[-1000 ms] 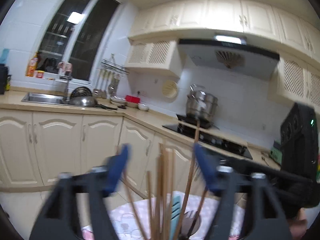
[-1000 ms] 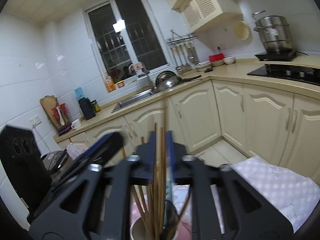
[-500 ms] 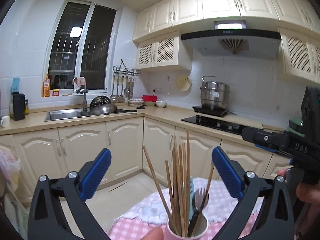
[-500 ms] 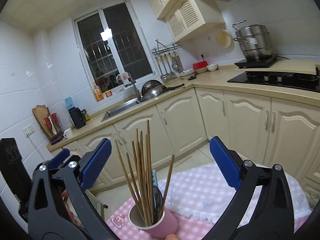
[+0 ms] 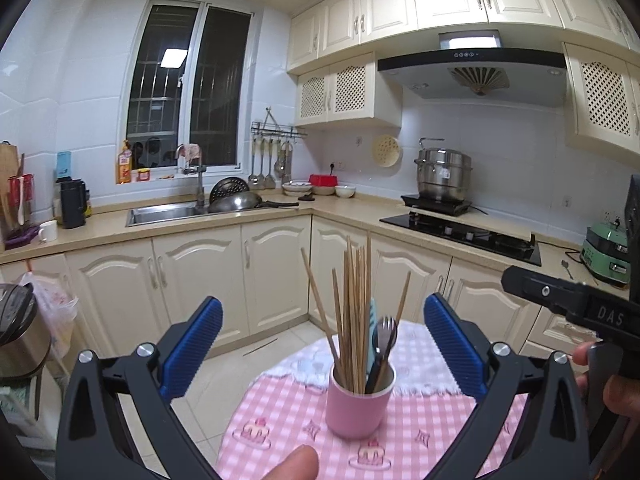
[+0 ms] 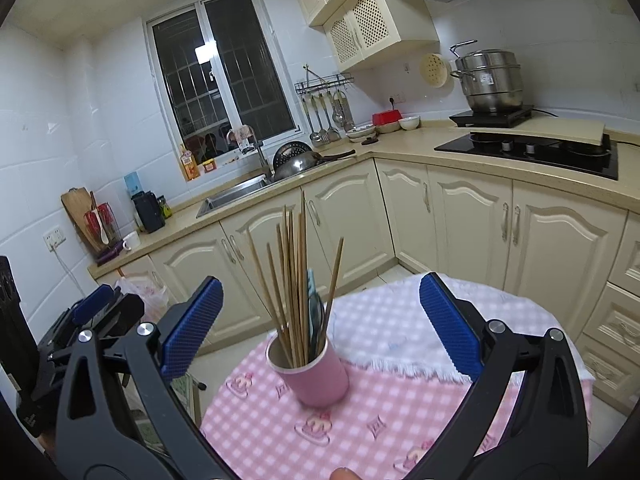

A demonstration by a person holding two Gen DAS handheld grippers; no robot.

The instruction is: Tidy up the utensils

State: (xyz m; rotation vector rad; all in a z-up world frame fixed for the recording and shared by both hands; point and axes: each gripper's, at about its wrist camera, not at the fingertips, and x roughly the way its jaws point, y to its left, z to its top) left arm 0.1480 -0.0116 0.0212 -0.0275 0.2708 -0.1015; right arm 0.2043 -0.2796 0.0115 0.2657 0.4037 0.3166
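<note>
A pink cup (image 5: 357,406) (image 6: 312,376) stands upright on a round table with a pink checked cloth (image 5: 280,416) (image 6: 256,420). In it stand several wooden chopsticks (image 5: 354,304) (image 6: 294,280), a metal fork (image 5: 386,334) and a light blue utensil (image 6: 312,296). My left gripper (image 5: 322,342) is open, well back from the cup, with nothing between its blue pads (image 5: 192,346). My right gripper (image 6: 320,320) is open too, back from the cup, nothing held. In the left wrist view the right gripper's black body (image 5: 576,308) shows at the right edge.
A white lace cloth (image 6: 404,320) covers the table's far part. Cream cabinets (image 5: 200,280) and a counter with a sink (image 5: 164,212), a hob (image 5: 460,234) and a steel pot (image 5: 442,176) ring the room. A bin (image 5: 20,336) stands at the left. Tiled floor (image 5: 272,344) lies between.
Both grippers opened wide and drew back from the cup; the chopsticks, which were between the right gripper's jaws, now stand free in the cup farther away.
</note>
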